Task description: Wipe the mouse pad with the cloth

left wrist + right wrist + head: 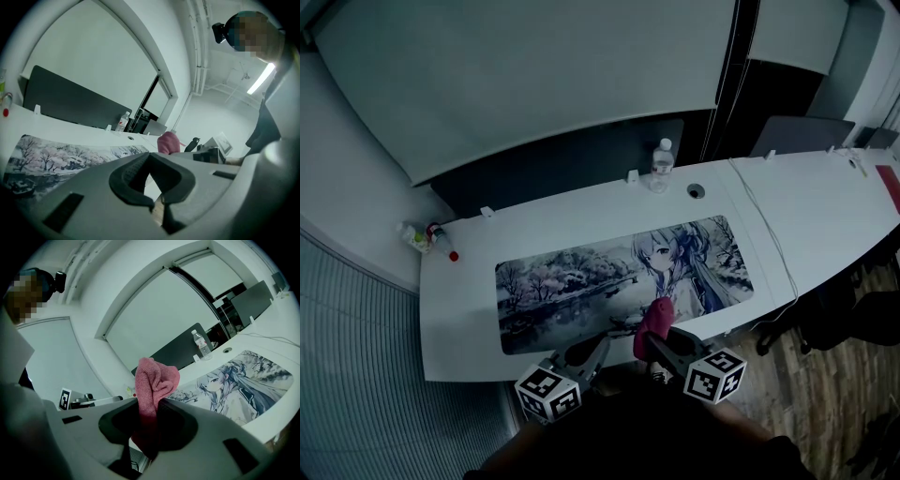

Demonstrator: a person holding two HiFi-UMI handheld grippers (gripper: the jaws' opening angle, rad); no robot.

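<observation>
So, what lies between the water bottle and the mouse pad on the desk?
Nothing: in the head view only bare white desk separates the water bottle from the mouse pad.

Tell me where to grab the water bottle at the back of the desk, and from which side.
I'd take the water bottle round its straight middle, coming in level from the near side. It stands upright with a dark panel close behind. Use the left tongs; the right tongs hold the cloth.
</observation>
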